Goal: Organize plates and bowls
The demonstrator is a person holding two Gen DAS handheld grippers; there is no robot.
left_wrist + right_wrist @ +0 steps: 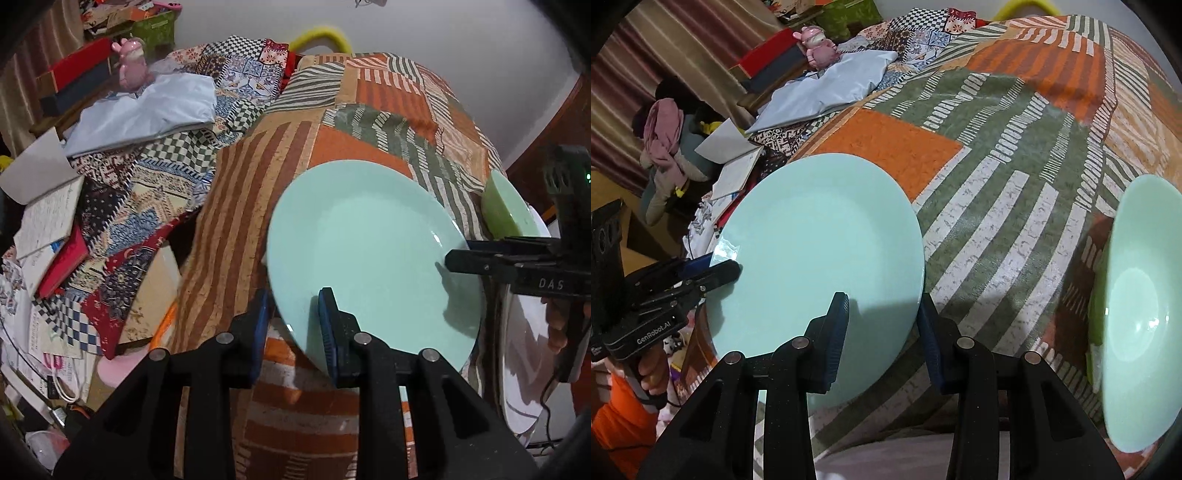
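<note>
While the patchwork tablecloth (997,206) spreads ahead of both tools, we hold 1 mint plate (820,258) between them above it. Our left gripper (295,325) and right gripper (882,332) each pinch an opposite rim, and 1 green bowl (1141,314) sits to the right gripper's right.

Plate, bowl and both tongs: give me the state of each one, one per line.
Mint plate: held at two rim spots, tilted, above the patchwork cloth.
Left tongs: shut on the plate's near edge.
Right tongs: shut on the plate's rim.
Green bowl: free, right of the plate, nothing gripping it.
Notebook: lying open.
</note>
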